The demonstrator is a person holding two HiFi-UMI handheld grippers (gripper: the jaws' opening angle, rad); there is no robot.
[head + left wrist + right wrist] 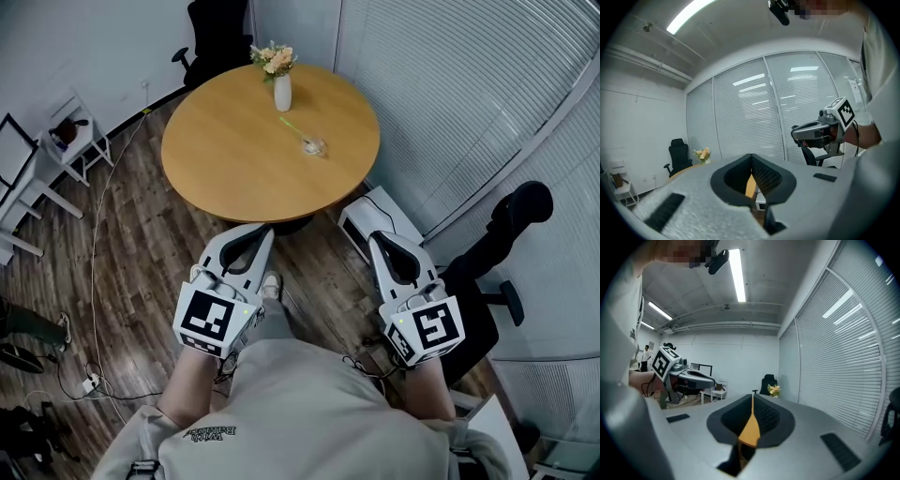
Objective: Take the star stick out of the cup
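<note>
Two closed, empty: left gripper (266,228), right gripper (375,235) | cup (314,146), star stick (291,127): head view only

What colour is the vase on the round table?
The vase is white; the head view shows it best.

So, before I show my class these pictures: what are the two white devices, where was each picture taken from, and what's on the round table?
A person holds two hand-held tongs: the left gripper and the right gripper. One picture comes from a camera on the person's head, looking down. The other two come from cameras riding on each gripper, looking along its jaws. Both pairs of jaws are closed and hold nothing. On the round table stand a vase of flowers and a small clear cup with a thin stick leaning out.
</note>
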